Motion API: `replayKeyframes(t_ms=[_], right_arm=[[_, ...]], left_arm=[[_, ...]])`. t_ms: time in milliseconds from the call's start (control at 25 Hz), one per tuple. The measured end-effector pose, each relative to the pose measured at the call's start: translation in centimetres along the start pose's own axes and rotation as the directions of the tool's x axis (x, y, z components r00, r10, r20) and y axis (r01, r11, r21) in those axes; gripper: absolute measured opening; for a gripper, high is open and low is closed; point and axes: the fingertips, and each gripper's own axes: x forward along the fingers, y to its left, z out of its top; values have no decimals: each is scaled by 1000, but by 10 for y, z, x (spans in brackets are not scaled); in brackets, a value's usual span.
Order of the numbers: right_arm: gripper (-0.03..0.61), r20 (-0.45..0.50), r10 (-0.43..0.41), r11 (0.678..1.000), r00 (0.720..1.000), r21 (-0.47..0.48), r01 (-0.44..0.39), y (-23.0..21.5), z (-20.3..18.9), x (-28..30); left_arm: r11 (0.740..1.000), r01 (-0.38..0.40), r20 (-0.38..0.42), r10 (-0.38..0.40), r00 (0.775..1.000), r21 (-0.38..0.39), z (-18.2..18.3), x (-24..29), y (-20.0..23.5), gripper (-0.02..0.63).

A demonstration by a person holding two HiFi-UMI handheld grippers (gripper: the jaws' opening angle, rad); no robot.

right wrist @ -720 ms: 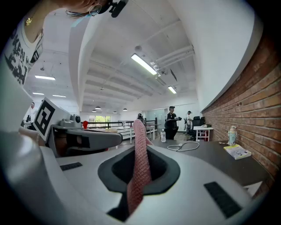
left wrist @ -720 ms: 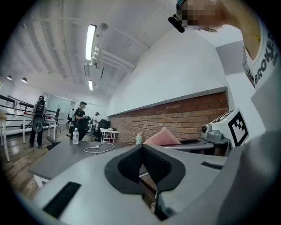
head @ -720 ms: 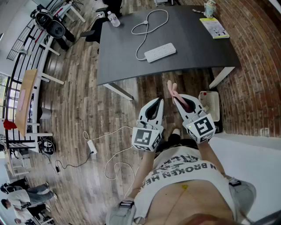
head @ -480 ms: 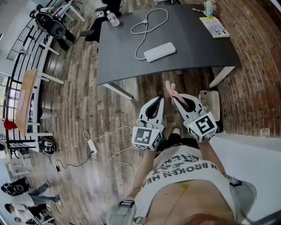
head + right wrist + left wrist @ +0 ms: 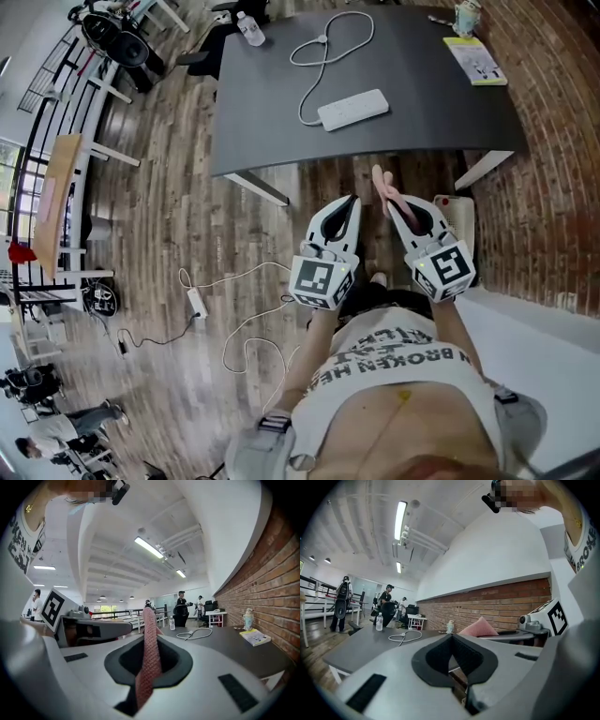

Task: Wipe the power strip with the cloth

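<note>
Power strip (image 5: 352, 110) lies flat near mid-table (image 5: 441, 112), bare surface on every side. The table's near edge runs between strip and both grippers. Right gripper (image 5: 394, 199) clamps pink cloth (image 5: 381, 180), well short of strip. Left gripper (image 5: 351, 204) is closed and empty, just beside the right.

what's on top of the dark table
A white power strip with its looped cable, a water bottle at the far left corner, a yellow booklet and a small pale object at the far right. What lies beneath the strip and booklet is covered.
</note>
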Motion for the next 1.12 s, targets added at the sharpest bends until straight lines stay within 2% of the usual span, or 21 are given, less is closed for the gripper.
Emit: replayKeyframes(t_ms=[240, 480, 840, 1120], right_arm=[[17, 0, -32, 999, 999, -10, 32, -38, 8, 44], [17, 1, -54, 998, 999, -19, 54, -84, 18, 120], [17, -30, -93, 996, 995, -14, 92, -135, 38, 248], [17, -111, -124, 992, 986, -19, 123, -157, 24, 308]], left_arm=[[1000, 16, 3, -16, 1000, -6, 5, 46, 39, 3], [999, 45, 7, -45, 999, -6, 13, 108, 101, 3], [996, 86, -62, -85, 994, 17, 21, 178, 212, 3], [991, 129, -80, -126, 989, 33, 17, 210, 261, 3]])
